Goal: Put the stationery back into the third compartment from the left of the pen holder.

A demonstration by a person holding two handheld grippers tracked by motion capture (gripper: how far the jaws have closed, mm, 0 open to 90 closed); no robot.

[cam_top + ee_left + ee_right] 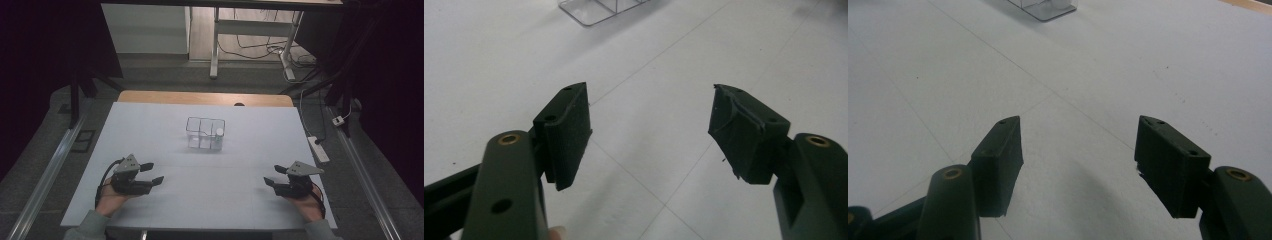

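Resting near the bench's [150, 125] near corners, the left hand-held gripper [152, 173] and right hand-held gripper [274, 175] gape empty. The clear divided box [205, 133] sits mid-bench toward the far edge; reaching it likely comes next.

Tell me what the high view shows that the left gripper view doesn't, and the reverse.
High view: the whole clear box with a small white thing inside, the right gripper, both hands and the floor. Left gripper view: the left gripper pads close up, open with nothing between them. Both: the white table, its seams and the box.
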